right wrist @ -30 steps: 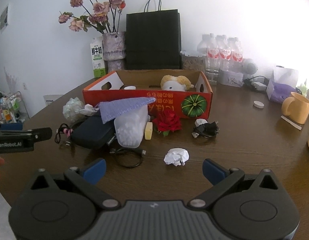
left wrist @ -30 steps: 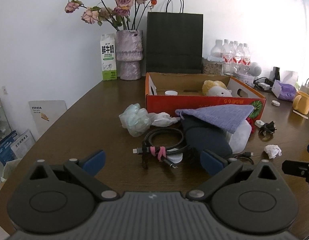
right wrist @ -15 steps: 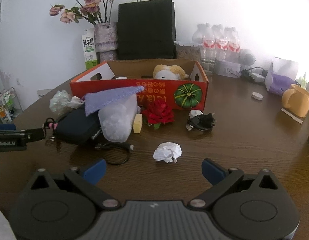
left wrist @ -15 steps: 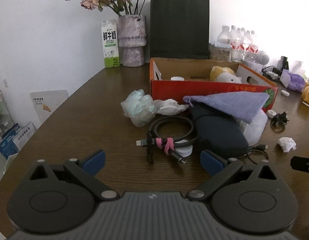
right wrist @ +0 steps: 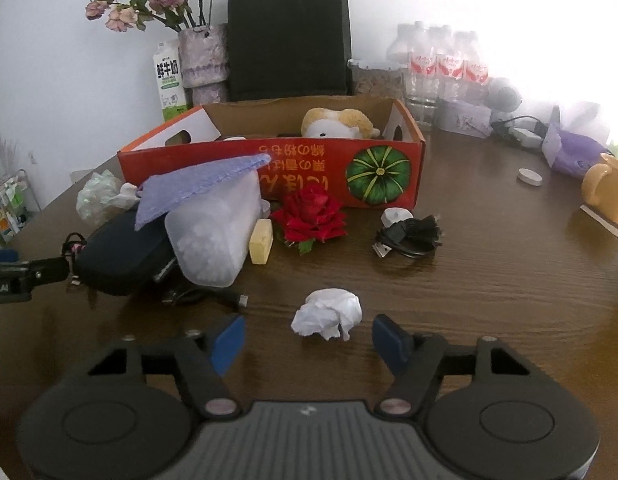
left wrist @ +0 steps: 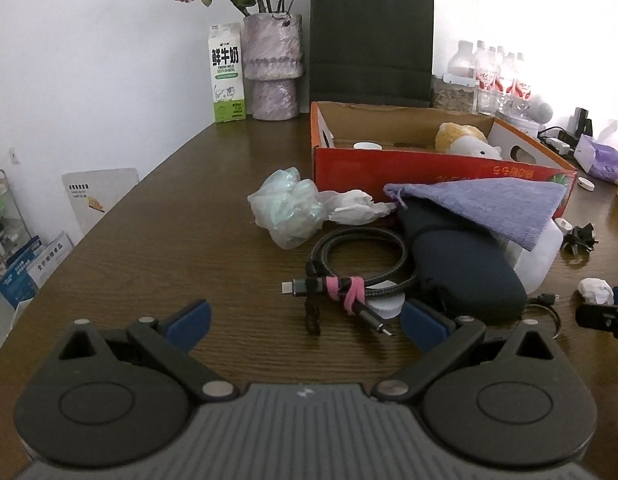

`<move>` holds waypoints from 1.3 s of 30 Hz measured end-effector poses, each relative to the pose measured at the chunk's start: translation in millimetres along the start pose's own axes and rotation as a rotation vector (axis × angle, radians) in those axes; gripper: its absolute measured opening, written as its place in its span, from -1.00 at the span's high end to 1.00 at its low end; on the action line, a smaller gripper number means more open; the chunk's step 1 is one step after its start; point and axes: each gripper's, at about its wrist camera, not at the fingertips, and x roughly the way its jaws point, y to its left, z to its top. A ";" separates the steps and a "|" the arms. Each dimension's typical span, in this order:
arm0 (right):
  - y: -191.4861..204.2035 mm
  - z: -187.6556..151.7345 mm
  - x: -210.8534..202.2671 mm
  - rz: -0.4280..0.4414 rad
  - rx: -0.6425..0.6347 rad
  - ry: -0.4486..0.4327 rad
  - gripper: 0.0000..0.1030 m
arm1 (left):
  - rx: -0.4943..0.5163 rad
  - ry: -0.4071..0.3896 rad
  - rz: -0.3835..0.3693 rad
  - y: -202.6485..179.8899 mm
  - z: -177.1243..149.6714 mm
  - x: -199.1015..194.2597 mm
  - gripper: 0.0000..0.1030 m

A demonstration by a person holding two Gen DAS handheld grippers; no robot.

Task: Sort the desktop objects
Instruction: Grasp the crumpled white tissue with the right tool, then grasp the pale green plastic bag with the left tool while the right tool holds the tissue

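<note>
Ahead of the left gripper (left wrist: pixel 305 322), on the brown counter (left wrist: pixel 169 240), lies a coiled black cable (left wrist: pixel 357 264) bound with a pink tie, its plug end just beyond the fingers (left wrist: pixel 189 318), which stand wide apart with nothing between them; beside the cable sits a dark pouch (left wrist: pixel 465 272) under a purple cloth (left wrist: pixel 489 204); a crumpled plastic bag (left wrist: pixel 287 212) rests near the red cardboard box (left wrist: pixel 389 168), which holds a plush toy (left wrist: pixel 465 142).

From the right wrist, the right gripper (right wrist: pixel 307 340) hangs low over the counter; its fingers (right wrist: pixel 229 338) have just been closing yet are still parted, a crumpled paper ball (right wrist: pixel 329 316) sitting just ahead of and between the tips, untouched; farther off lie a red rose (right wrist: pixel 311 216), a yellow eraser (right wrist: pixel 261 242) and a bundled black charger cable (right wrist: pixel 409 234).
</note>
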 end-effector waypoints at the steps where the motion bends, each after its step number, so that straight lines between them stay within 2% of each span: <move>1: -0.6 0.8 1.6 -0.001 0.001 -0.002 -0.26 | 0.000 0.001 0.000 0.0 0.2 0.8 -1.00; 3: -2.1 2.3 4.5 -0.001 0.004 -0.001 -0.17 | -0.002 0.003 0.002 0.2 0.8 2.1 -1.00; 5: -2.9 3.3 6.7 -0.002 0.002 0.001 0.14 | -0.005 0.004 0.006 0.9 1.7 3.2 -1.00; 8: -4.4 4.3 9.0 -0.008 -0.001 -0.001 0.36 | -0.008 0.004 0.010 2.7 4.0 5.2 -1.00; 12: -6.5 6.7 10.7 -0.013 0.004 -0.004 0.56 | -0.012 0.001 0.012 4.6 8.9 8.4 -1.00; 20: -13.4 24.0 11.2 -0.022 0.007 -0.046 0.59 | -0.010 -0.024 0.031 12.1 29.5 20.1 -1.00; 31: -15.3 53.2 28.2 -0.021 -0.003 -0.071 0.59 | -0.065 -0.025 0.066 27.2 62.6 55.0 -1.00; 39: -14.4 61.8 39.5 -0.011 -0.003 -0.066 0.59 | -0.057 -0.009 0.068 22.7 69.4 78.1 -0.96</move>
